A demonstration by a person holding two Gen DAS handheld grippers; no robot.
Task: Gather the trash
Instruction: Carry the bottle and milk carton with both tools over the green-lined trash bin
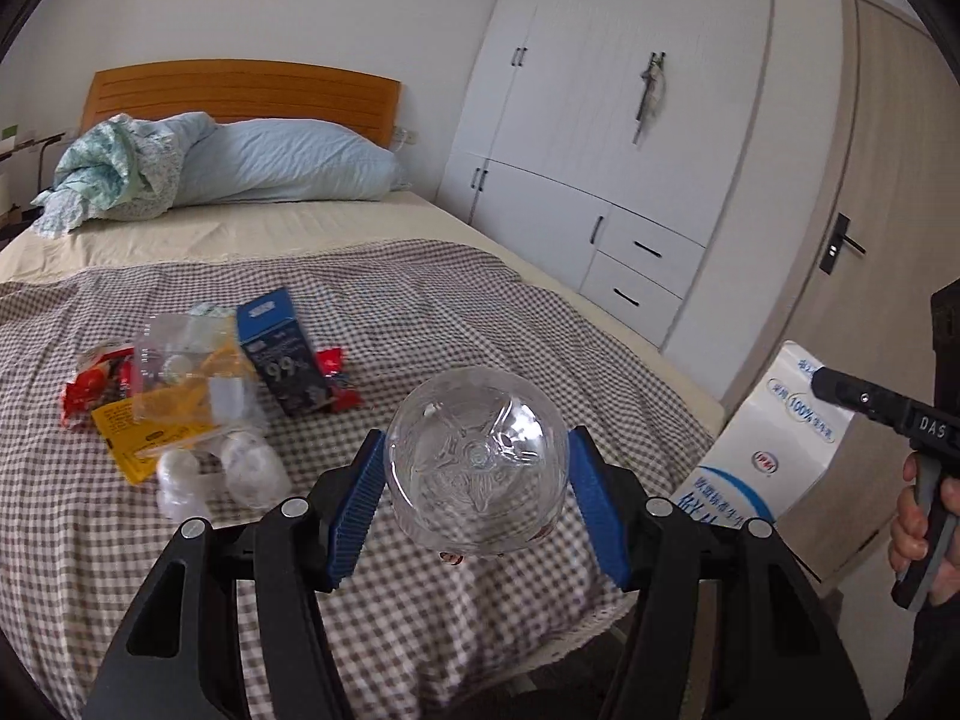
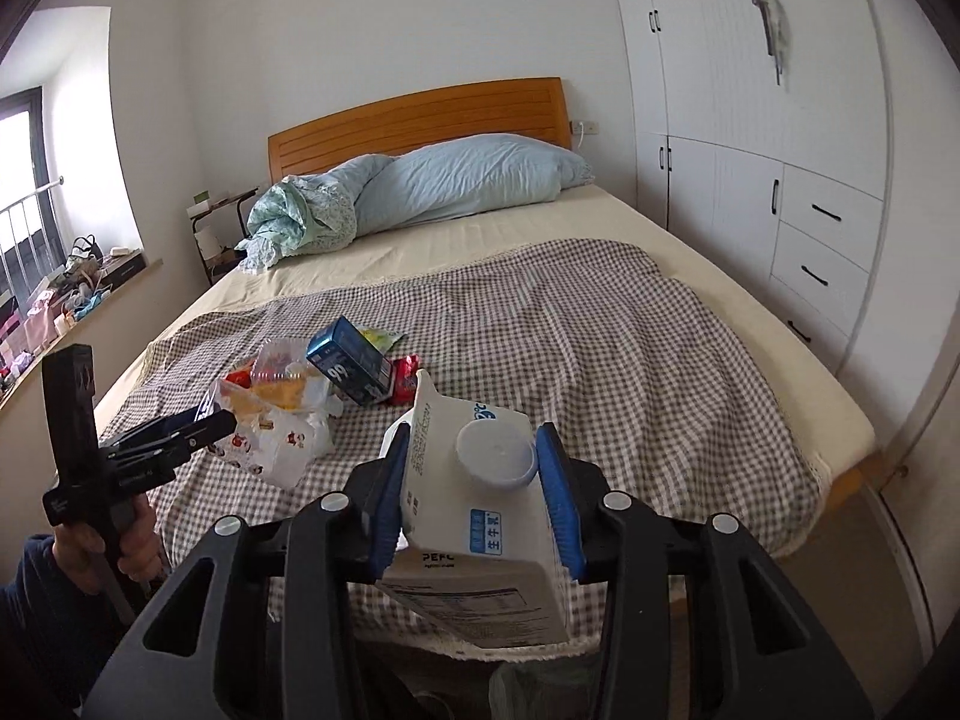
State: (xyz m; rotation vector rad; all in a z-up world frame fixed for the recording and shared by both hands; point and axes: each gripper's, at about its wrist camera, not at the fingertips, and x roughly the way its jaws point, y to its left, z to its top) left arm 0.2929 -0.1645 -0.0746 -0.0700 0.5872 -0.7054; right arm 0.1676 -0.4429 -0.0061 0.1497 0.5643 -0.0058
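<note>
Beyond the bed's (image 1: 420, 312) foot edge, hand-held grippers grasp bottle (image 1: 477, 462) left, carton (image 2: 474, 510) right.

Both scenes are being viewed from fisheye cameras mounted on the handheld grippers, looking forward and slightly downward along the fingers from the foot of the bed (image 1: 420, 324) toward the headboard (image 2: 420, 120). The checked cover is being seen at close range in each lower frame. The trash pile (image 1: 204, 384), pillow (image 2: 480, 180) and wardrobe (image 1: 600, 120) are being shared by both views.
</note>
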